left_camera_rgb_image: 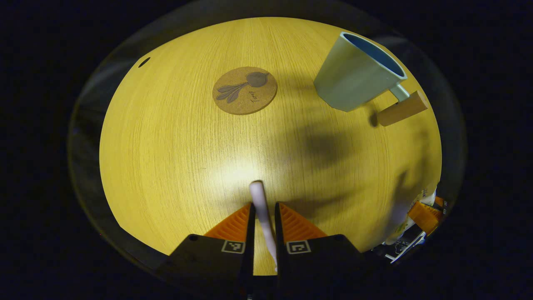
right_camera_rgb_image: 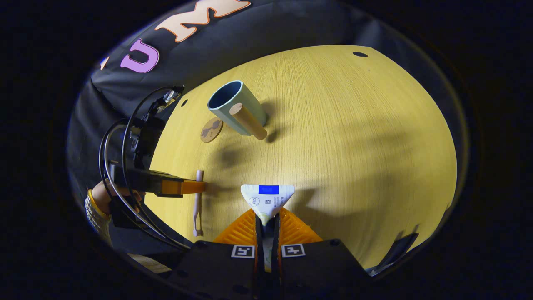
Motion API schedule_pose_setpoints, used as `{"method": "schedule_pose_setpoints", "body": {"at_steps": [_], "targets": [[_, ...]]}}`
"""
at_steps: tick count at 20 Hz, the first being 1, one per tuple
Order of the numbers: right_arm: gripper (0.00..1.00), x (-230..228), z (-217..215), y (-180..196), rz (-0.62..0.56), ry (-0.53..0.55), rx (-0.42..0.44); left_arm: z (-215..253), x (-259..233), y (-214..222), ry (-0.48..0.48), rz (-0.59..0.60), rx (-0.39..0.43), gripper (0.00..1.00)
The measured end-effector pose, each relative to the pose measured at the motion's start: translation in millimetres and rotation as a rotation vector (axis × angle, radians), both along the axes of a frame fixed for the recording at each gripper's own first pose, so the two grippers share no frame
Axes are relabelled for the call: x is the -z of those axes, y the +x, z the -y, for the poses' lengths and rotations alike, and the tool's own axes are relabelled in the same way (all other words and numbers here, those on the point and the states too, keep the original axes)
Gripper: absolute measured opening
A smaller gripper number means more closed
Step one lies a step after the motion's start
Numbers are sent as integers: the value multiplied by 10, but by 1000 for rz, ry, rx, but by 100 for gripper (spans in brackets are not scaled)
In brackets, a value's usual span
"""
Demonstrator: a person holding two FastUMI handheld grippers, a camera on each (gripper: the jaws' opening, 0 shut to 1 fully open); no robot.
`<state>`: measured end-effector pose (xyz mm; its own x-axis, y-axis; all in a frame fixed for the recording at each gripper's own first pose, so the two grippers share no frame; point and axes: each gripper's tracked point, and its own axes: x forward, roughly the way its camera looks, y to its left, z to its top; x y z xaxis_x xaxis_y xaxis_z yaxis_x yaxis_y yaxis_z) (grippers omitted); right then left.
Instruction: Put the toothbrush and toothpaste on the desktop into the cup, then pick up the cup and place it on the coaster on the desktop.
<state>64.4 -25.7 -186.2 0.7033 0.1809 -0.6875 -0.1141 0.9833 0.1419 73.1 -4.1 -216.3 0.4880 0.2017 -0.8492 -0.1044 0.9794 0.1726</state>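
Left gripper view: your left gripper [left_camera_rgb_image: 264, 208] is clenching the toothbrush [left_camera_rgb_image: 262, 208], both orange fingers pressing on its pale handle. The rounded handle end is poking out ahead of the fingertips, over the desk [left_camera_rgb_image: 166, 158]. Whether the brush is touching the wood, you cannot tell from this view.

Ahead and slightly to the left, the cork coaster [left_camera_rgb_image: 245, 90] is lying flat on the desk, nothing on it. The cup [left_camera_rgb_image: 358, 73] is standing to the coaster's right, well apart from it, pale outside and blue inside, its wooden handle [left_camera_rgb_image: 402, 109] pointing toward the right edge.

Right gripper view: your right gripper [right_camera_rgb_image: 266, 221] is grasping the toothpaste [right_camera_rgb_image: 267, 199], fingers closed on the tube's narrow part while the flat crimped end is fanning out ahead. The tube is sitting low over the desk [right_camera_rgb_image: 354, 146].

Farther left in this view, the left gripper [right_camera_rgb_image: 189, 187] is showing side-on with the toothbrush [right_camera_rgb_image: 198, 200] crossing its orange finger, and a hand [right_camera_rgb_image: 102, 193] is holding the gripper's body. The cup [right_camera_rgb_image: 237, 106] is standing near the far side, mouth open, with the coaster [right_camera_rgb_image: 211, 129] just beside it.
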Motion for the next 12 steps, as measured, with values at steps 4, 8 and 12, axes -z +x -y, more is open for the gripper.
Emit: {"method": "schedule_pose_setpoints", "body": {"at_steps": [4,8,12], "targets": [[9,32,-5,0,-9,-3,-7,25,-7,-5,-12,30,-13,4],[9,55,-10,15,-6,-6,7,37,-15,7,-65,88,-13,0],[9,26,-7,39,-8,23,46,73,-24,-12,-178,119,-28,0]]}}
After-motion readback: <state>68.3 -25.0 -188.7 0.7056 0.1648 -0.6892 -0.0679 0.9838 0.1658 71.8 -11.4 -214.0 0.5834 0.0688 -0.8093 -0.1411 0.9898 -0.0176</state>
